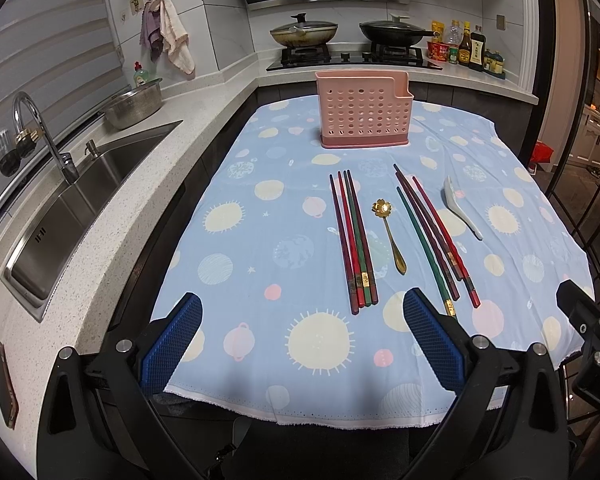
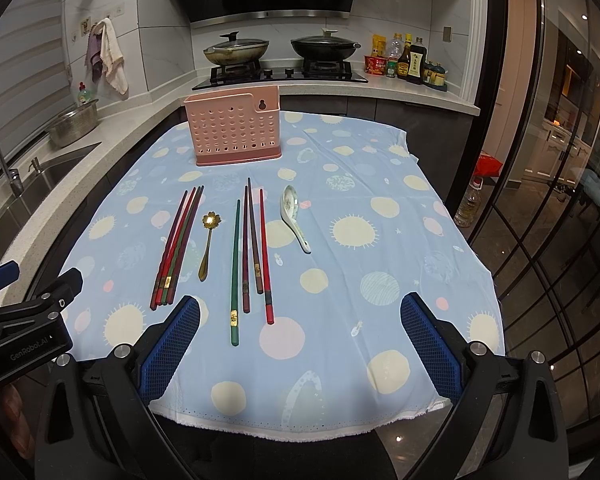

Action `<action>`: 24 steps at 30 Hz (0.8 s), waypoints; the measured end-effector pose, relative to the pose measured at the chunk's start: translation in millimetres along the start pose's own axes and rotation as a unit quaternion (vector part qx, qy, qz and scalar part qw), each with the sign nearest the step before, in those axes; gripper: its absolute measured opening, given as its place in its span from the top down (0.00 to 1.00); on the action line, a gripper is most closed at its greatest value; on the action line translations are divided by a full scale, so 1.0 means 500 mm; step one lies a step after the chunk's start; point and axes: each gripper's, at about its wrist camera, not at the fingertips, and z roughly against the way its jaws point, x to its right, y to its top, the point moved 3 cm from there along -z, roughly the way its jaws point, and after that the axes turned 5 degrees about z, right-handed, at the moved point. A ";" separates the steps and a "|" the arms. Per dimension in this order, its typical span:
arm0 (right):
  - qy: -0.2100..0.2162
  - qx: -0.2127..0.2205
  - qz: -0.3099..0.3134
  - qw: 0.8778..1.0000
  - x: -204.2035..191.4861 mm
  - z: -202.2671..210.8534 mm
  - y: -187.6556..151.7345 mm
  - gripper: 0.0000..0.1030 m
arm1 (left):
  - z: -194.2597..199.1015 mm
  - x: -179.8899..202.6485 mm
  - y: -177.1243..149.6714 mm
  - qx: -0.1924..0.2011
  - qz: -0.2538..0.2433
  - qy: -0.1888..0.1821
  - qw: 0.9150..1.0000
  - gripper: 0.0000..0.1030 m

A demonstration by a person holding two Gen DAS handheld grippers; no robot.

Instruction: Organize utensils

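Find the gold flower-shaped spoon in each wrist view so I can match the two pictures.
Left wrist view: gold flower-shaped spoon lies right of centre, between the two chopstick groups.
Right wrist view: the same spoon lies left of centre, again between the chopstick groups.
Shared landmark: the pink utensil holder standing beyond the spoon on the tablecloth.

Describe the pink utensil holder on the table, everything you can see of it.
The pink utensil holder looks like plastic: a rectangular, open-topped box standing upright on a slightly wider base of the same pink. Its front wall is pierced by rows of round holes; one top corner rises higher and has a gourd-shaped hanging hole. It stands at the far end of the blue patterned tablecloth, beyond the utensils, touching none. Its inside is not visible.
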 end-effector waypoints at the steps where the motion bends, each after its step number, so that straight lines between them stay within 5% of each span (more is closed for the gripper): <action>1: 0.000 0.000 0.000 1.000 0.000 0.000 0.000 0.07 | -0.001 0.000 0.000 0.000 0.000 0.000 1.000 0.07; 24: 0.001 0.000 -0.001 1.000 -0.005 0.001 0.001 0.07 | 0.000 0.000 0.000 0.000 0.000 0.000 1.000 0.07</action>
